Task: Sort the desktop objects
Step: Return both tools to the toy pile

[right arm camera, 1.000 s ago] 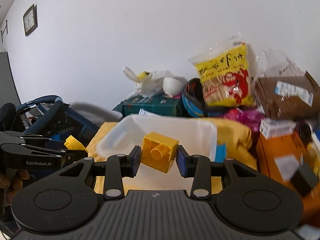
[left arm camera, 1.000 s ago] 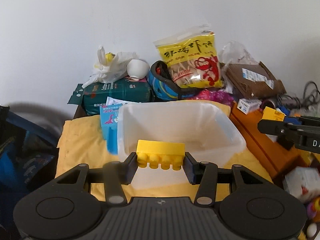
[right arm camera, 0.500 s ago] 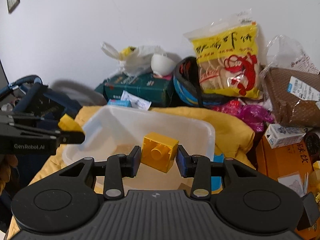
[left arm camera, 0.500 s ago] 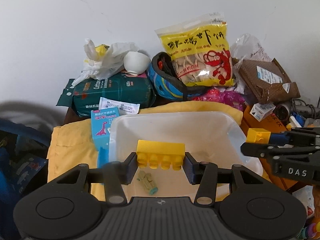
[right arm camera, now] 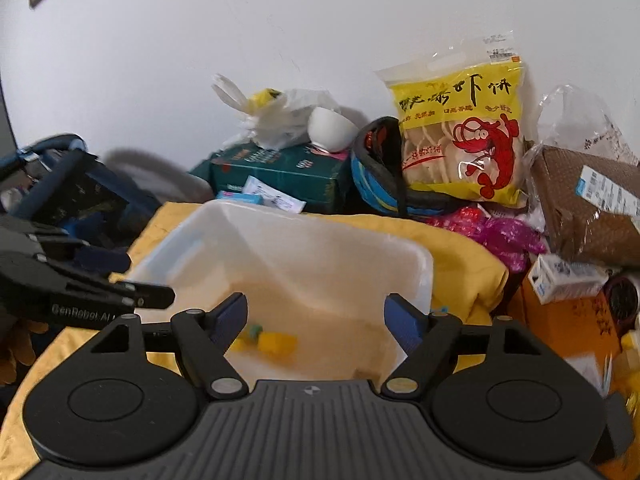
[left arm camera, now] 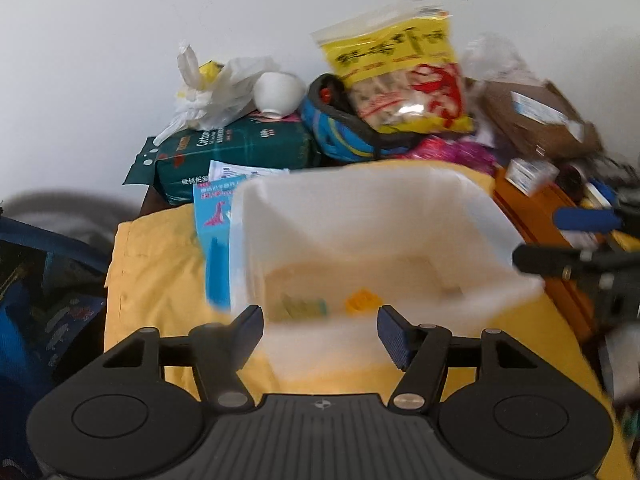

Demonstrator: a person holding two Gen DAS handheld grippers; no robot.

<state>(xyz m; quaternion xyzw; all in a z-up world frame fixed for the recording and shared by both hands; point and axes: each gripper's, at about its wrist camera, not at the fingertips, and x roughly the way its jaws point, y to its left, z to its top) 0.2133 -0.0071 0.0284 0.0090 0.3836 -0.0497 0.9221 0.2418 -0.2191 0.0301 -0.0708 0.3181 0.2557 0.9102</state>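
Left wrist, blurred, perhaps yellow block (left arm camera: 362,300)

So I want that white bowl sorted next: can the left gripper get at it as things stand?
Probably yes. The left gripper is empty, jaws opening. The white bowl lies exposed atop the green package, beyond the bin, though a plastic bag crowds one side.

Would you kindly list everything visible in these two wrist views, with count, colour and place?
bin: one, translucent white, centre, on the yellow cloth
yellow blocks: two at least, blurred, on the bin floor
yellow cloth: one, under the bin
snack bag: one, yellow, upright at the back
green package: one, dark green, back left
white cup: one, tipped on the green package
brown parcel: one, far right
left gripper: black, jaws opening, nothing between them
right gripper: black, jaws opening, nothing between them
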